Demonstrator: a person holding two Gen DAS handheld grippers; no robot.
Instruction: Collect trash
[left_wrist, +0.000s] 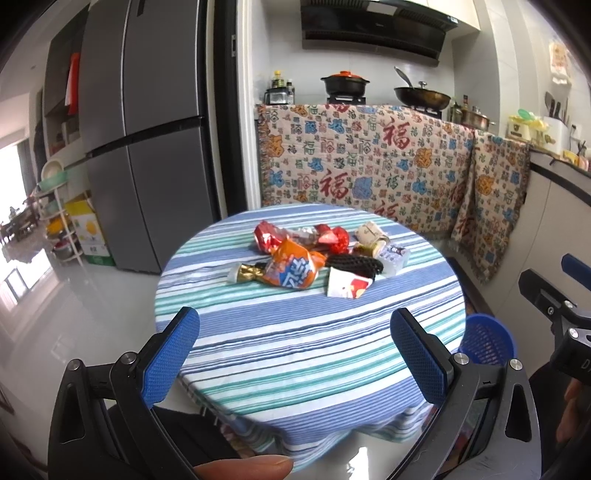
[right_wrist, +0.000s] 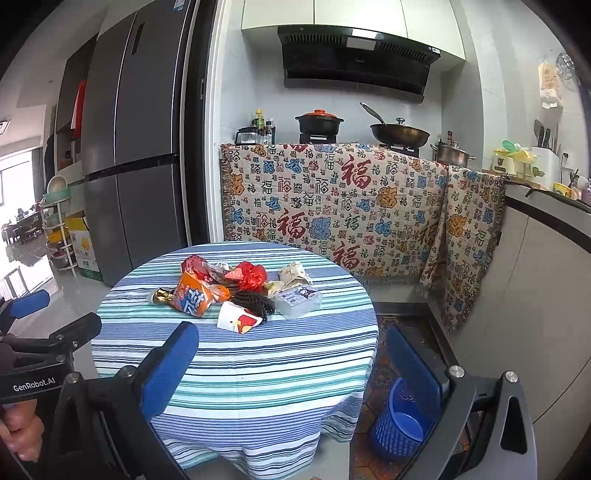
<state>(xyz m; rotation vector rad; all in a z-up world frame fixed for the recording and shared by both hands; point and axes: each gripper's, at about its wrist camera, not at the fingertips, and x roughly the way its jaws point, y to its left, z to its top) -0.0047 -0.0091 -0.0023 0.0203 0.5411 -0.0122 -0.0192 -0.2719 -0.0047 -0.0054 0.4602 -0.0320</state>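
Nearest to you, at the bottom of the left wrist view, the left gripper (left_wrist: 295, 354) has its two blue pads wide apart and holds nothing. The right gripper (right_wrist: 291, 373) is the same in its own view: jaws spread, empty, low in the frame. Both hover over the near edge of the round table (right_wrist: 258, 387) with the striped cloth, not touching anything.

At the lower right of the right wrist view, on the floor just beside the table, stands a blue basket (right_wrist: 402, 424). I judge it is the place for the trash.

Further, in the middle of the frame, the trash lies in one heap on the table. The closest piece is a white and red wrapper (right_wrist: 238, 318), and left of it an orange snack bag (right_wrist: 194, 295). Both look light, thin and crinkly, so they will probably slide away if you push them. Take a raised fold or a puffed edge, not the flat part.

Behind them lies a dark braided thing (right_wrist: 255, 302), soft and limp. To the right is a clear plastic pack (right_wrist: 299, 301), probably stiffer, so take it by its side. Farthest is a red crumpled bag (right_wrist: 251, 275); pinch its top.
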